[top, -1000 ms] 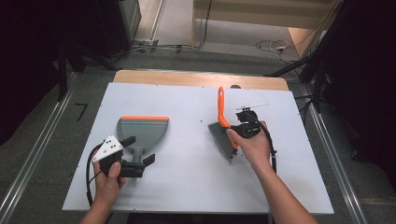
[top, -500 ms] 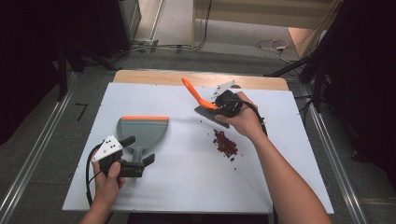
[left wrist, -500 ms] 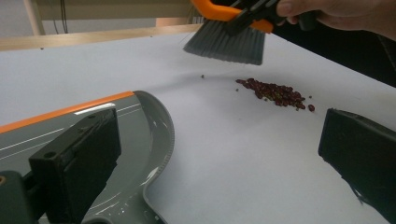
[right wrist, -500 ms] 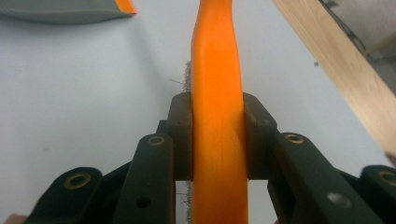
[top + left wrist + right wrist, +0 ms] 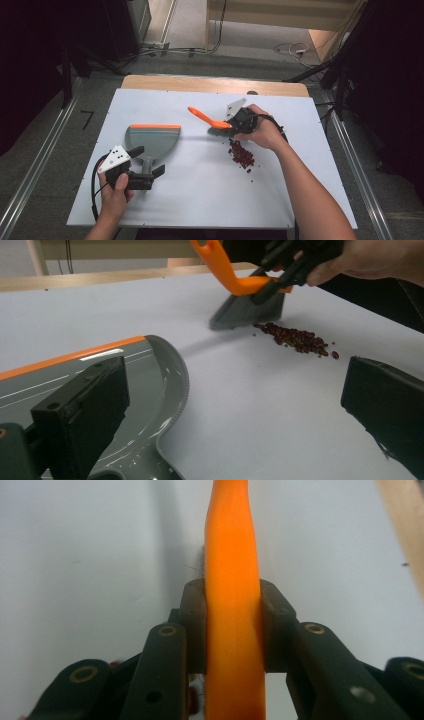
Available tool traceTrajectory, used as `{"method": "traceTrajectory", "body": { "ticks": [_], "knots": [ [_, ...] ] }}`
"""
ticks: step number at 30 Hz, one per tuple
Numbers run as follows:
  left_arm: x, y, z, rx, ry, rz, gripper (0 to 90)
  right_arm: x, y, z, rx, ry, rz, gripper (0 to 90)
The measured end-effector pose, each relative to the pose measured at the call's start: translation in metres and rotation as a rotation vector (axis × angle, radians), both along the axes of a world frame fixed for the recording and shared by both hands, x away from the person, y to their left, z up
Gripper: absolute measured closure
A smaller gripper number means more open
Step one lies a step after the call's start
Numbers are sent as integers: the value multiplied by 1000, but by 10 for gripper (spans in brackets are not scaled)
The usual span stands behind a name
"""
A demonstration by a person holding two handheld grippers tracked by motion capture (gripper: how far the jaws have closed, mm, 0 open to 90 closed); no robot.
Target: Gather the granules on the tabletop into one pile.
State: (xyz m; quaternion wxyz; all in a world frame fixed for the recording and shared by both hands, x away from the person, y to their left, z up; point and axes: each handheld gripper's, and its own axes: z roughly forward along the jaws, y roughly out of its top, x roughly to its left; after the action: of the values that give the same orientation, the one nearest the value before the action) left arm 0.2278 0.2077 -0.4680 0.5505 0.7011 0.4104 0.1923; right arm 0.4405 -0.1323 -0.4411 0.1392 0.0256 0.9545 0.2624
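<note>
Dustpan [image 5: 152,140] lies flat on the white tabletop [image 5: 200,200], the left hand-held gripper [image 5: 150,177] open around its handle; further right, the right hand-held gripper [image 5: 227,125] clamps the orange brush [image 5: 210,120], bristles just beside the red beans [image 5: 242,155]

The right gripper [image 5: 231,125] now carries the brush [image 5: 212,123] over to the dustpan's [image 5: 152,140] side of the red beans [image 5: 241,154], where a second ago it stood on them with its handle upright. The orange handle now leans low, pointing away from the beans toward the table's far left. The beans, covered before, now lie bare just beside the bristles.
</note>
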Motion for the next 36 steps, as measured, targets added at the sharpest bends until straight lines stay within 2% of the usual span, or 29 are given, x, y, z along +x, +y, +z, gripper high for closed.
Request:
{"method": "traceTrajectory", "body": {
  "ticks": [1, 3, 5, 7, 10, 12, 14, 16, 19, 21, 24, 29, 36],
  "knots": [
    [0, -1, 0, -1, 0, -1, 0, -5, -6, 2, 11, 2, 1, 685],
    [0, -2, 0, 4, -1, -2, 0, -10, -15, 7, 35, -9, -33, 685],
    [-1, -4, 1, 5, -1, -3, 0, -14, -23, 15, 85, -5, -63, 684],
    [-1, -4, 1, 9, -3, -4, 0, -20, -26, 23, 112, 2, -101, 684],
    [-1, -4, 1, 8, -3, -3, 0, -32, -23, 34, 161, 73, -190, 683],
    [0, -4, 0, 7, -2, -2, 0, -41, -18, 36, 215, 154, -281, 683],
    [0, -3, 0, 7, 0, -4, 0, -52, -9, 35, 250, 214, -384, 683],
    [0, -3, 0, 7, 0, -6, 0, -60, 3, 30, 256, 271, -465, 683],
    [0, -4, 0, 8, -1, -7, 0, -69, 21, 16, 248, 310, -521, 684],
    [0, -4, 0, 6, -1, -9, 0, -69, 31, 6, 259, 350, -570, 685],
    [0, -3, 0, 2, -3, -10, 0, -65, 37, -5, 275, 380, -642, 686],
    [1, -1, 0, 1, -1, -9, 0, -56, 22, -12, 292, 427, -780, 684],
    [1, -4, 0, 4, -2, -16, 0, -58, -10, -14, 304, 461, -906, 680]
  ]
}}
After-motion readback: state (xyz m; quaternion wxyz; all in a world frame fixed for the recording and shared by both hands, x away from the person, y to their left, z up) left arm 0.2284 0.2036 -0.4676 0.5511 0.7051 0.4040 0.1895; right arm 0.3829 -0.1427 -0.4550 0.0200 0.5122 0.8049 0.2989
